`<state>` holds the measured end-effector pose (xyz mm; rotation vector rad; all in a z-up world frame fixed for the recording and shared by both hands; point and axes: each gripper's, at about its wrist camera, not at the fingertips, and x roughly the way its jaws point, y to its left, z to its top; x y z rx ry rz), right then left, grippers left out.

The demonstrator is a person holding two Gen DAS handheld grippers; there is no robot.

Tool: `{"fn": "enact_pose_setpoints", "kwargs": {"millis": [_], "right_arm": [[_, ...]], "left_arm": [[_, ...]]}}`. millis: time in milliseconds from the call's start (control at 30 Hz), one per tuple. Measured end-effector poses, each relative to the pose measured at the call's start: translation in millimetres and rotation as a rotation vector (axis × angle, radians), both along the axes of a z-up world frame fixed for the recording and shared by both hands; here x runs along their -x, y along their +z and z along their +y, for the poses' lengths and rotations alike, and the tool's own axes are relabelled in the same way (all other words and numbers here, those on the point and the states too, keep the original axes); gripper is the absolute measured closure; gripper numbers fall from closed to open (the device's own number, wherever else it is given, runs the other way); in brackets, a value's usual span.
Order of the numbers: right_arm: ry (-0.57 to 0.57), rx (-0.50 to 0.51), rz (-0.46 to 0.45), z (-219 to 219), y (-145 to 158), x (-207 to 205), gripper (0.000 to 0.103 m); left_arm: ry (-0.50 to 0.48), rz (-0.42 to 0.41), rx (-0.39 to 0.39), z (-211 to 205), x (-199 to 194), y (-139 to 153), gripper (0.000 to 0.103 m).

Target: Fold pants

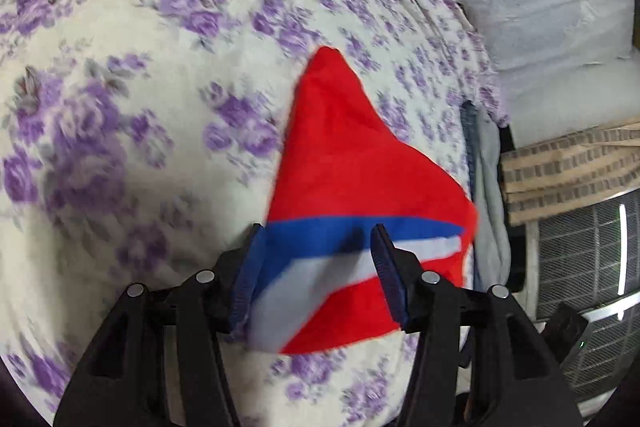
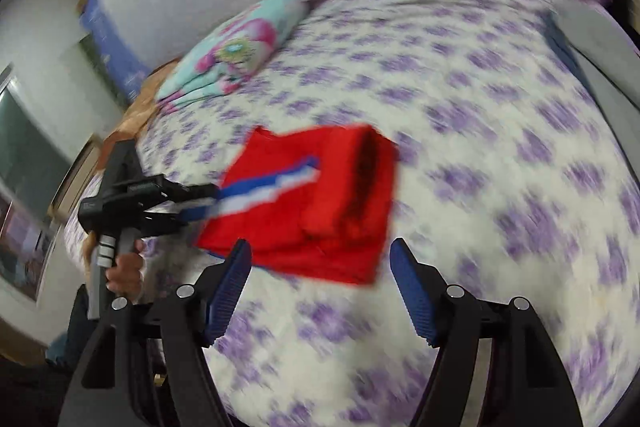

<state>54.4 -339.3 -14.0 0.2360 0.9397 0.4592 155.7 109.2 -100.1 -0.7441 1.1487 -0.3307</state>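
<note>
Red pants (image 2: pixel 320 203) with a blue and white stripe lie folded on the purple-flowered bedspread (image 2: pixel 500 155).

Left wrist view: the left gripper (image 1: pixel 316 259) has its jaws spread apart, one on each side of the striped edge of the pants (image 1: pixel 344 155). The cloth lies between and ahead of the jaws; whether the pads touch it cannot be told. A metal grille (image 1: pixel 588 267) sits to the right of the jaws.

Right wrist view: the left gripper (image 2: pixel 200 203) is at the left, at the striped edge. A flowered pillow (image 2: pixel 236 47) lies ahead and left. The right gripper (image 2: pixel 320 291) has its jaws wide apart and holds nothing; the pants lie just ahead of them. This view is blurred.
</note>
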Motion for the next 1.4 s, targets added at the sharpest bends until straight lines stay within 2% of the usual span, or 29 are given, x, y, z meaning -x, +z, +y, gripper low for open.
{"fn": "enact_pose_setpoints", "kwargs": {"millis": [100,167,233,267,300,333,367,400,500,633,733,767,800,900,933,967,1000,1033,1067,1133,1233,1400], "right_arm": [[-0.048,0.008,0.033,-15,-17,7,0.031],[-0.078,-0.012,0.068,-22,-30,4,0.031],[-0.092,-0.068,0.113,-27,-40,-1,0.031],[-0.087,-0.12,0.14,-29,-43,-4,0.031],[-0.076,-0.189,0.167,-31,-46,-7,0.03],[-0.055,-0.283,0.201,-31,-49,-14,0.026],[-0.036,-0.347,0.226,-30,-50,-21,0.019],[-0.028,-0.368,0.238,-27,-50,-26,0.017],[-0.028,-0.375,0.288,-16,-52,-52,0.013],[0.001,-0.376,0.37,5,-65,-84,0.013],[0.027,-0.365,0.442,24,-86,-101,0.013],[0.032,-0.362,0.454,30,-91,-105,0.009],[0.035,-0.372,0.449,33,-93,-107,0.004],[0.057,-0.357,0.413,47,-89,-112,0.003],[0.049,-0.356,0.398,50,-88,-113,0.004],[0.043,-0.335,0.374,53,-86,-114,0.017],[0.04,-0.297,0.35,55,-84,-114,0.03],[0.044,-0.252,0.319,59,-82,-112,0.049],[0.051,-0.239,0.302,60,-81,-111,0.052],[0.051,-0.187,0.257,63,-78,-106,0.055],[0.055,-0.142,0.207,66,-74,-100,0.055],[0.069,-0.104,0.137,68,-61,-91,0.061]], "left_arm": [[-0.009,-0.018,-0.024,1,0,5,0.051],[-0.053,0.0,-0.004,-1,-7,0,0.05],[-0.104,0.011,0.005,-10,-17,-6,0.041],[-0.132,0.01,0.011,-15,-24,-7,0.036],[-0.157,0.008,0.02,-20,-28,-8,0.028],[-0.173,0.004,0.025,-24,-30,-7,0.021],[-0.189,0.003,0.026,-28,-32,-6,0.019],[-0.212,-0.011,0.026,-31,-30,-5,0.014],[-0.267,-0.052,0.033,-34,-28,-7,0.011],[-0.263,-0.062,0.103,-27,-28,-8,0.011],[-0.266,-0.061,0.124,-25,-29,-9,0.011],[-0.269,-0.062,0.126,-25,-29,-9,0.011],[-0.271,-0.065,0.129,-24,-28,-9,0.011],[-0.271,-0.072,0.154,-20,-26,-9,0.011],[-0.267,-0.07,0.16,-19,-26,-10,0.012],[-0.259,-0.066,0.169,-19,-27,-11,0.012],[-0.254,-0.066,0.163,-18,-26,-11,0.017],[-0.249,-0.065,0.143,-18,-25,-12,0.031],[-0.247,-0.061,0.116,-20,-25,-14,0.037],[-0.238,-0.051,0.094,-20,-25,-17,0.06],[-0.22,-0.05,0.1,-15,-23,-18,0.067],[-0.177,-0.094,0.02,-22,-10,-1,0.077]]}}
